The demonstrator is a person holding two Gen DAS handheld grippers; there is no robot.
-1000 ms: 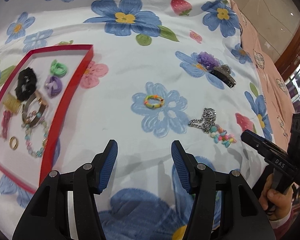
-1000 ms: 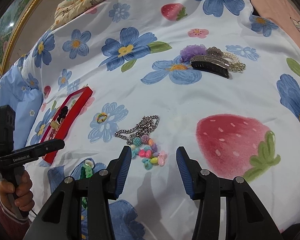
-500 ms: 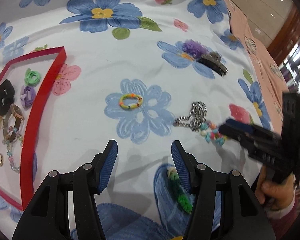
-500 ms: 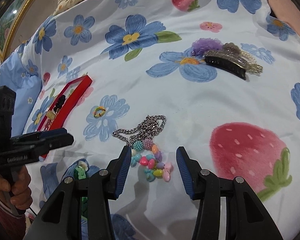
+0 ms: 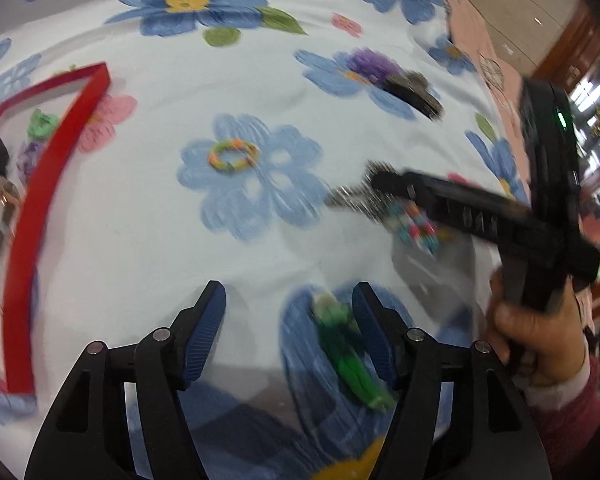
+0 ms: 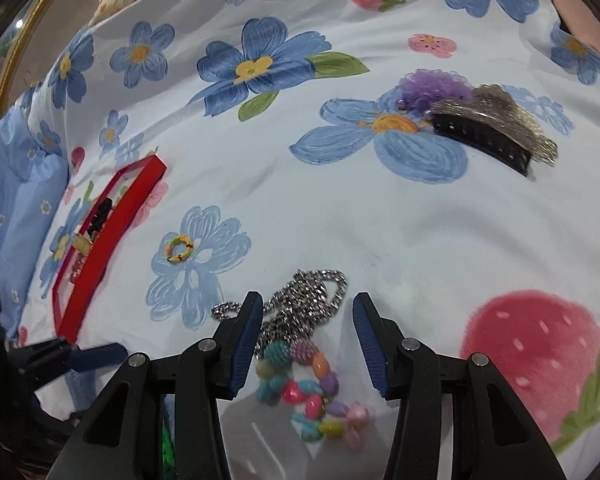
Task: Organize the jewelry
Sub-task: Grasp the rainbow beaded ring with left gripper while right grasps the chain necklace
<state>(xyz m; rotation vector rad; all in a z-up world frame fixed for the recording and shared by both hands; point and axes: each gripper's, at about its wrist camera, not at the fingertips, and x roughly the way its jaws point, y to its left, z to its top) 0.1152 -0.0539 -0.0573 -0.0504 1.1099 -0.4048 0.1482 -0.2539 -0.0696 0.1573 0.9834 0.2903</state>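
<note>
The left gripper [image 5: 288, 312] has its jaws spread and they have just been opening further; nothing is pinched, and a green hair tie [image 5: 348, 356] lies on the bedsheet [image 5: 140, 240] just inside the right-hand jaw, not gripped. The right gripper [image 6: 308, 334] also has its jaws spread, and between them lie the silver chain [image 6: 308, 300] and the string of pastel beads [image 6: 312, 392]; the pads do not press on either. Ahead of the left jaws, a small multicoloured loop [image 5: 233, 156] rests on a printed blue flower. To the left of both pairs of jaws sits the red tray [image 5: 52, 168], which holds several small items, too blurred to tell apart. Far ahead and to the right of the right jaws, a purple scrunchie [image 6: 432, 88] touches a black hair clip [image 6: 484, 140]. A hand [image 5: 540, 340] grips the right tool's handle.
</note>
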